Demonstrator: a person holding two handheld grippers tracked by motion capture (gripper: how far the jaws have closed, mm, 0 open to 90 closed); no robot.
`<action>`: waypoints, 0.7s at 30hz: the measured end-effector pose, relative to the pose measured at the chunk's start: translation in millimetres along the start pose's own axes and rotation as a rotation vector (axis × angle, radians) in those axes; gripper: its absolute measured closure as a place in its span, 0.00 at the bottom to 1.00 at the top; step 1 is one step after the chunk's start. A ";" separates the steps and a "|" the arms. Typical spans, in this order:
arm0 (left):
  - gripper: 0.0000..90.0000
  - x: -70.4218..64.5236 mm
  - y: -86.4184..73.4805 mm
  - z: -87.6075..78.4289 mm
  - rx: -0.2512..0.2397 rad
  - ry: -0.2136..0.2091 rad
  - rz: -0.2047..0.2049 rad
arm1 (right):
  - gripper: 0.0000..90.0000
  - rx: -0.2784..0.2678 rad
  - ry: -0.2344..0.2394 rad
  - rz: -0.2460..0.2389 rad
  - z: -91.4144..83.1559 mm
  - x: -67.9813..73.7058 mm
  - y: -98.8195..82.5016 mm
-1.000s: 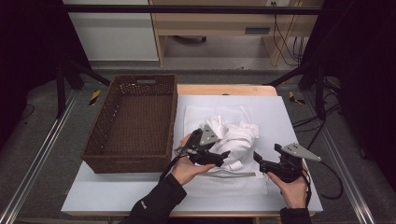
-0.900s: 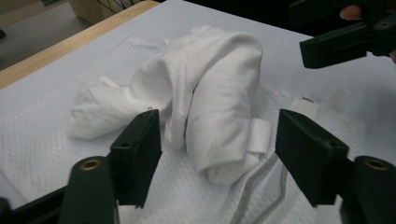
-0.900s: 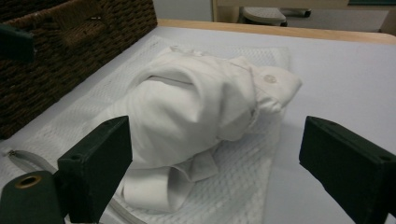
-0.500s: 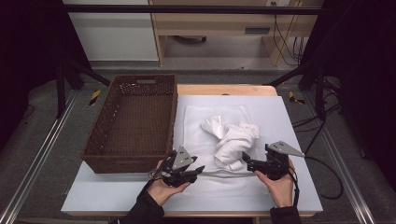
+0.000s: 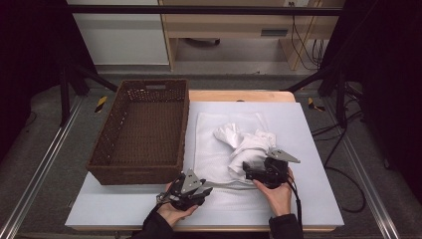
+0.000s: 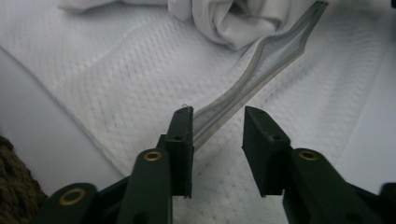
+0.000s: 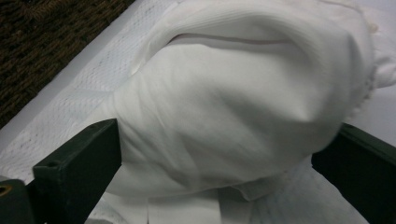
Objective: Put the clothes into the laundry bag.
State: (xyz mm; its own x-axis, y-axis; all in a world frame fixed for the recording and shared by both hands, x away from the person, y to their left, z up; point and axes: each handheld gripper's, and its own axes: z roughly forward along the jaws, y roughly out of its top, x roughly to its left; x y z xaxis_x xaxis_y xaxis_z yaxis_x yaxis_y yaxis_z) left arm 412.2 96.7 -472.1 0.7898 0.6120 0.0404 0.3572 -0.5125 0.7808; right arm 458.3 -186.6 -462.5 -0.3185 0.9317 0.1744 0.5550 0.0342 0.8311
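The left gripper hovers low over the near edge of a flat white towel, jaws partly open and empty, a grey-banded hem strip running up between them toward the heap. The right gripper is spread wide around a bunched white garment, the cloth bulging between the jaws; I cannot tell whether they are pressing it or only framing it.

The risk, as I judge it, is a mixed grab: the garment lies on the towel, so the right gripper could pinch both layers and drag the towel along. The left gripper could close on the thin strip alone and let it slip out, or catch the towel under it.

Both cloths rest on a pale grey mat on the bench. A brown wicker basket stands empty just beside the towel, at the left. Beyond are dark curtains, metal floor rails, a wooden desk frame and trailing cables.
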 end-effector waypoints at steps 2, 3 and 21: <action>0.79 -1.1 -2.7 5.3 0.028 -0.005 -0.002 | 0.01 0.007 0.012 0.015 6.9 1.7 -0.6; 0.86 -1.4 -4.6 7.9 0.035 -0.016 -0.009 | 0.01 0.017 0.019 0.029 13.3 2.2 -2.4; 1.00 -2.2 -6.1 11.9 0.047 -0.009 -0.004 | 0.73 0.069 0.079 -0.014 19.7 5.7 -10.4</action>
State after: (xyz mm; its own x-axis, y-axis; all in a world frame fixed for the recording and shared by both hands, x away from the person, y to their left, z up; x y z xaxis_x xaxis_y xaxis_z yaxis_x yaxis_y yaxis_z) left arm 414.2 91.3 -484.4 0.7927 0.6089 0.0311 0.3836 -0.5378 0.7507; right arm 465.9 -174.5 -480.5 -0.3850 0.8995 0.2066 0.6010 0.0745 0.7958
